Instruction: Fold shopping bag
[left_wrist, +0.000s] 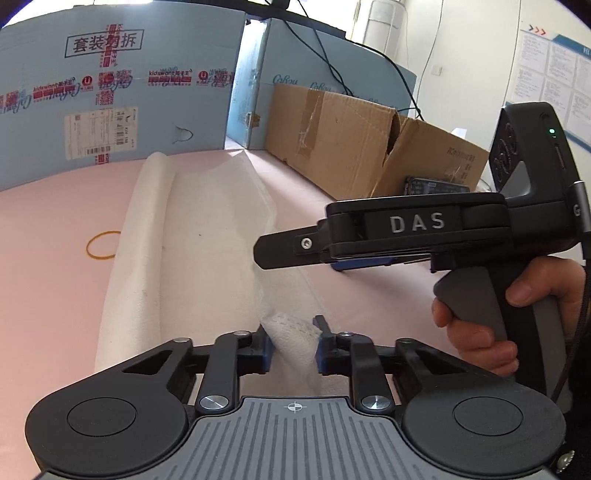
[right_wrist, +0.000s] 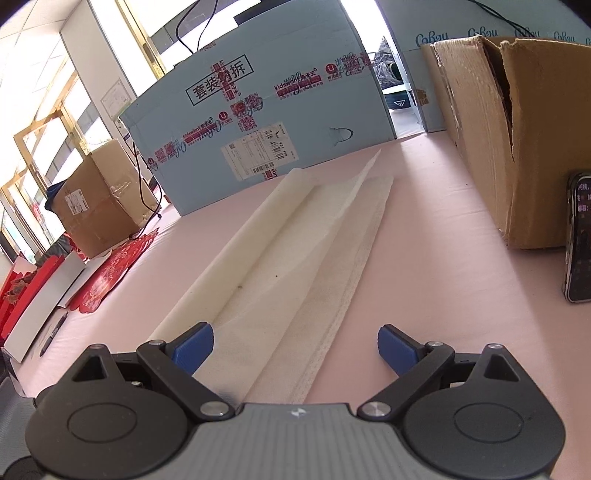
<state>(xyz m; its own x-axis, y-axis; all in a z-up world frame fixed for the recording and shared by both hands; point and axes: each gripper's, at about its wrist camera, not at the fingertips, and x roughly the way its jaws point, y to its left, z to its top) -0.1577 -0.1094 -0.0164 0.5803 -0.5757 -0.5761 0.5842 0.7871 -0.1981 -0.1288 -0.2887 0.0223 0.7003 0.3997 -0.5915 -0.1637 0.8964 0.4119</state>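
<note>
so the white shopping bag (left_wrist: 192, 236) is lying flat on the pink table (left_wrist: 48, 266), folded lengthwise into a long strip running near to far; left gripper (left_wrist: 293, 345) is pinching the near end of it, bunched up between its blue pads; right gripper (right_wrist: 295, 350) is hovering over the strip with jaws wide apart, gripping nothing; yellow rubber band (left_wrist: 103, 245) is sitting just left of the bag, brown cardboard box (right_wrist: 517, 140) off to the right.
</note>
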